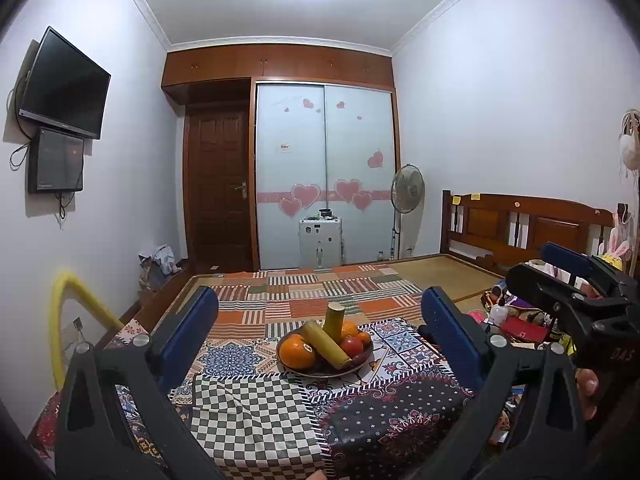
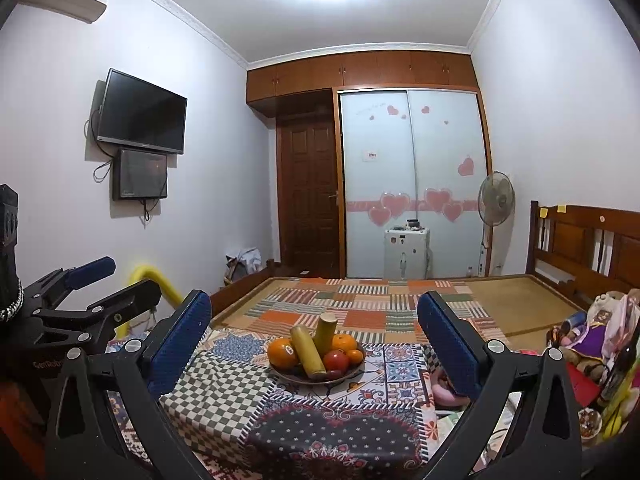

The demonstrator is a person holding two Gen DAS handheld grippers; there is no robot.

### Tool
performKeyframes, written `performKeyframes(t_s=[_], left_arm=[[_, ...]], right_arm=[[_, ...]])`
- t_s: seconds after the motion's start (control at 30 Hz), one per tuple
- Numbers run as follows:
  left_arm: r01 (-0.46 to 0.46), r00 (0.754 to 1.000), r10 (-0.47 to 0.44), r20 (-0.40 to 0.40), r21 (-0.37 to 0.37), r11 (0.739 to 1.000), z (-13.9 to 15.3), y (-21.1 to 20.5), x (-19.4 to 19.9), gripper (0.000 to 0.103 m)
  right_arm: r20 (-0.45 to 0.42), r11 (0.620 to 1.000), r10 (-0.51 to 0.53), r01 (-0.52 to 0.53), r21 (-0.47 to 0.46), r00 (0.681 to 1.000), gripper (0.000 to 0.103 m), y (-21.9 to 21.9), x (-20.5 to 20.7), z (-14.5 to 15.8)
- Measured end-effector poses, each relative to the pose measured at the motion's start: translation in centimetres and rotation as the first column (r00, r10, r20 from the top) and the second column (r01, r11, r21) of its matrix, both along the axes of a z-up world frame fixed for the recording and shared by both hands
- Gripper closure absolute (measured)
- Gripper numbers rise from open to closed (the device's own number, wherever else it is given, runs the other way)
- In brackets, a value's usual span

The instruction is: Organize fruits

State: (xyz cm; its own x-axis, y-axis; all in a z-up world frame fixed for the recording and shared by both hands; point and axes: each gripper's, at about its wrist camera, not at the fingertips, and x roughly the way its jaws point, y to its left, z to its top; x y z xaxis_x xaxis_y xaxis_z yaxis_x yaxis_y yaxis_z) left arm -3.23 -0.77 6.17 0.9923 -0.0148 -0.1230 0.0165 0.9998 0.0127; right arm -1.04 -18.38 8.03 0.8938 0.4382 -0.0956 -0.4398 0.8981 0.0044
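Observation:
A metal fruit bowl (image 1: pixel 362 363) (image 2: pixel 357 368) stands on a patchwork cloth on the table. It holds a large orange (image 1: pixel 296 351) (image 2: pixel 282 353), two yellow-green sugarcane pieces (image 1: pixel 325 340) (image 2: pixel 307 350), a red apple (image 1: pixel 352 345) (image 2: pixel 336 360) and smaller oranges (image 1: pixel 349 328) (image 2: pixel 344 342). My left gripper (image 1: pixel 320 332) hangs open above the near table edge, the bowl framed between its blue pads. My right gripper (image 2: pixel 314 336) is open too, likewise short of the bowl. Each gripper shows at the side of the other's view, empty.
The patchwork-covered table (image 1: pixel 256 412) abuts a bed with a mat (image 2: pixel 512 300) and wooden headboard (image 1: pixel 520 224). Clutter and soft toys (image 2: pixel 592 340) crowd the right side. A yellow tube (image 1: pixel 66 300) arcs at the left. A door, wardrobe, fan (image 2: pixel 496 198) and small white cabinet stand at the back.

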Motion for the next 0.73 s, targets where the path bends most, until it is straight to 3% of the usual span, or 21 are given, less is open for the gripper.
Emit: performKeyframes(t_s=[0.73], left_arm=[[0.020,1.000,-0.020,-0.014,0.004,1.000,-0.31,0.13,0.30,0.000]], right_arm=[[-0.002,1.000,-0.006,0.006,0.008,1.000,0.000,-0.21,0.63,-0.08]])
